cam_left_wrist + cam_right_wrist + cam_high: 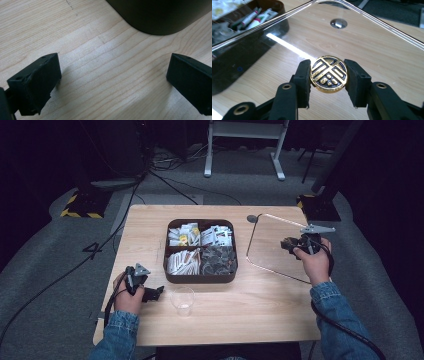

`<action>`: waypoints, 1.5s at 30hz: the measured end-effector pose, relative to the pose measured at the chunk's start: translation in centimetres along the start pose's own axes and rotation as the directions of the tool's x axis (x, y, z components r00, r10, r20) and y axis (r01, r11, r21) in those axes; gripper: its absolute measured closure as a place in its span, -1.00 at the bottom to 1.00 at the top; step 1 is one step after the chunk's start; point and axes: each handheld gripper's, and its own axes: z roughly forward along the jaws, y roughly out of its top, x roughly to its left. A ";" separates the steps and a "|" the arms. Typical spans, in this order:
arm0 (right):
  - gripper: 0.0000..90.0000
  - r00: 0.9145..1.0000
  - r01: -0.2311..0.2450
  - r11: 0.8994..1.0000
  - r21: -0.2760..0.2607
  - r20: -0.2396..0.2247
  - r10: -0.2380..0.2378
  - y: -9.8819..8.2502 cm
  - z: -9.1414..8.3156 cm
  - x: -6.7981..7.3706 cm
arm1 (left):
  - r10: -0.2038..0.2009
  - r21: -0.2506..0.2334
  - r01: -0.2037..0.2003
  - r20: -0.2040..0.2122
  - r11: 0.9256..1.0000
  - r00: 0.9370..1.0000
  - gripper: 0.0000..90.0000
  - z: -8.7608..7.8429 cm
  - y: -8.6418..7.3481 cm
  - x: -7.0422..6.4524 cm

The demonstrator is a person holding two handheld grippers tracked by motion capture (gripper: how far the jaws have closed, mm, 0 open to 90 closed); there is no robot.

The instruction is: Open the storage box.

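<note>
Pinching the gold knob [329, 75] on this clear lid [372, 50] by its rim, right gripper [329, 82] half-closed on it — feels rigid, slick, probably breakable; left gripper [112, 82] is wide open, empty.

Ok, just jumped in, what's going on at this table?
The right gripper is clamped on the round gold knob of a clear lid, which lies on the table right of the open compartment box. The left gripper rests open beside a clear cup.
</note>
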 end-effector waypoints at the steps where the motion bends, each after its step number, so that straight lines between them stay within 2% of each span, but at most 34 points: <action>1: 0.30 1.000 0.003 1.000 0.002 0.008 -0.003 -0.3 0.2 -0.1 | 0.003 0.001 -0.003 -0.006 1.000 1.000 -1.00 0.0 0.0 0.0; 4: 0.30 1.000 0.007 1.000 0.000 0.028 -0.007 -0.9 0.5 -0.3 | -0.002 0.001 0.002 -0.003 1.000 1.000 -1.00 0.0 0.0 0.0; 12: 0.30 0.999 -0.024 0.999 0.040 0.042 0.022 -2.5 1.8 -1.1 | -0.004 0.001 0.004 -0.005 1.000 1.000 -1.00 0.0 0.1 0.0; 16: 0.30 0.998 -0.055 0.997 0.052 0.039 0.053 -3.4 2.3 -1.5 | -0.009 0.001 0.009 -0.009 1.000 1.000 -1.00 0.1 0.1 0.0; 30: 0.30 0.994 -0.106 0.991 0.083 0.048 0.102 -5.5 3.7 -2.2 | -0.010 0.001 0.010 -0.008 1.000 1.000 -1.00 0.1 0.1 0.0; 35: 0.30 0.993 -0.111 0.989 0.094 0.047 0.106 -5.9 4.1 -2.2 | -0.010 0.001 0.010 -0.008 1.000 1.000 -1.00 0.1 0.1 0.0; 38: 0.30 0.994 -0.096 0.989 0.112 0.059 0.090 -6.1 4.4 -2.0 | -0.010 0.001 0.010 -0.008 1.000 1.000 -1.00 0.1 0.1 0.0; 42: 0.29 0.992 -0.122 0.989 0.085 0.049 0.118 -6.5 4.5 -2.1 | -0.009 0.001 0.009 -0.009 1.000 1.000 -1.00 0.1 0.1 0.0; 45: 0.29 0.993 -0.115 0.990 0.083 0.049 0.112 -6.5 4.5 -2.1 | -0.009 0.002 0.009 -0.006 1.000 1.000 -1.00 0.1 0.1 0.0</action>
